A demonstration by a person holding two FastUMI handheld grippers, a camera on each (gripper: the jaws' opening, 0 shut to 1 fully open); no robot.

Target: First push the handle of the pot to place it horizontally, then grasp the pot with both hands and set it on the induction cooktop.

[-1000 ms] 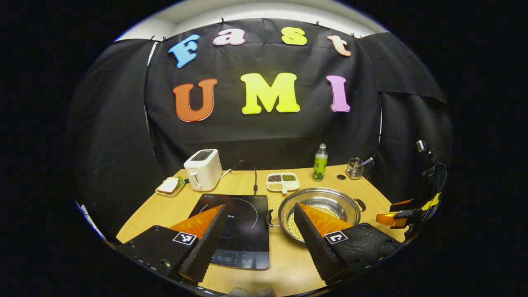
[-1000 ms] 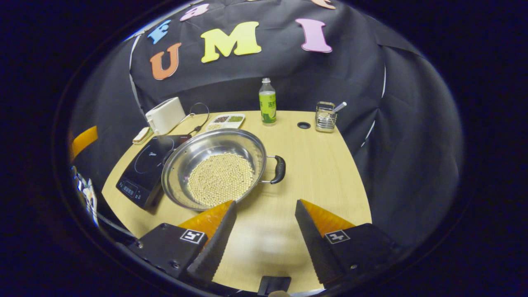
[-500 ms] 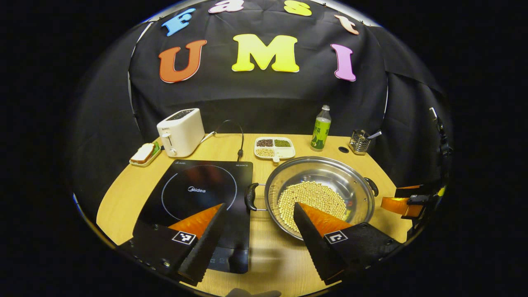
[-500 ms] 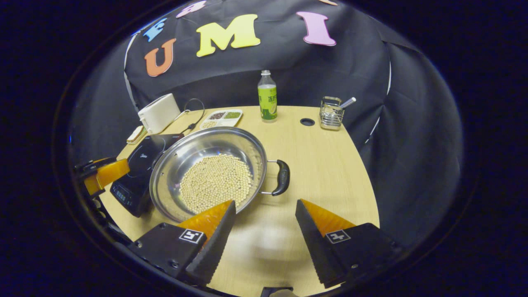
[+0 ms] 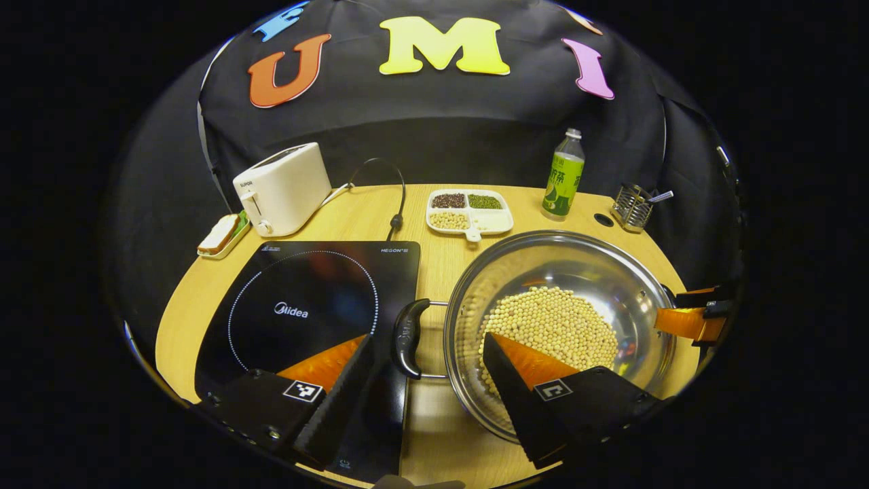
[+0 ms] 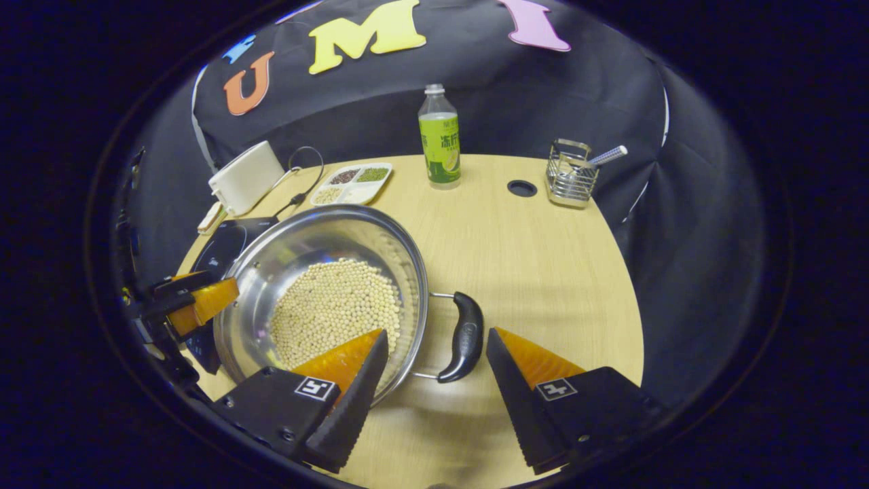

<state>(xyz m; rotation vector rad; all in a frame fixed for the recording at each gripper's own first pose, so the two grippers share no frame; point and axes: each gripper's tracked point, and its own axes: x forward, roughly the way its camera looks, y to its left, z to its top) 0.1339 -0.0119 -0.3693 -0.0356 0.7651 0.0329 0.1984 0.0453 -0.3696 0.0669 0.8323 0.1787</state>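
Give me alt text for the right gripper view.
The open right claw straddles the black side handle of a round steel pot holding pale beans on a light wooden table. The left claw is at the pot's far rim, with a black induction cooktop behind it.

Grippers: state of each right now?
Left gripper: open, holding nothing, straddling the pot handle.
Right gripper: open, holding nothing, straddling the pot's other handle.
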